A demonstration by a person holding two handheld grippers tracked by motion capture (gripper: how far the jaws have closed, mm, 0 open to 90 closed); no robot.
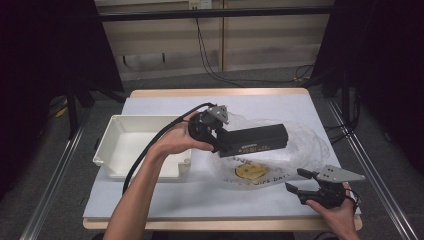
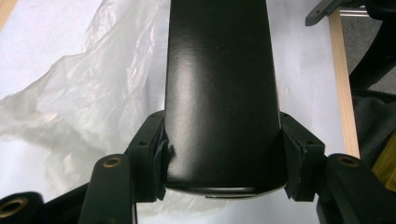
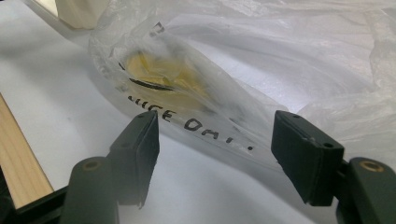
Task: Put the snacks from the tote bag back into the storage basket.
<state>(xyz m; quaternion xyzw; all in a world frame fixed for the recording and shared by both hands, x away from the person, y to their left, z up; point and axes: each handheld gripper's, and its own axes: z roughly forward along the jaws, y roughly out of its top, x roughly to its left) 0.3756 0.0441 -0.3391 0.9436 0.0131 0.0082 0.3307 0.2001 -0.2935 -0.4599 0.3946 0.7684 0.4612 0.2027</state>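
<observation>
In the high view the left gripper (image 1: 220, 142) is clamped on one end of a long black box (image 1: 257, 140), holding it level just above a crumpled clear plastic bag (image 1: 300, 145) near the middle of the table; the right gripper (image 1: 299, 184) waits near the right front corner with its jaws spread and nothing between them. A white tray (image 1: 117, 150) sits at the left, empty as far as can be seen. The table (image 1: 165, 195) is covered in pale sheet with a wooden edge, and beyond it lie grey floor, trailing cables and a light panelled wall flanked by dark curtains. In the left gripper view the pads (image 2: 156, 156) press both sides of the black box, which runs away from the camera over the plastic bag. In the right gripper view the open jaws face the bag's near edge, where black lettering and a yellow round label (image 3: 159, 77) show through the film. The box seems bound for the bag or the tray; it is best kept level, with the right gripper pinching the film clear of the label to steady it
</observation>
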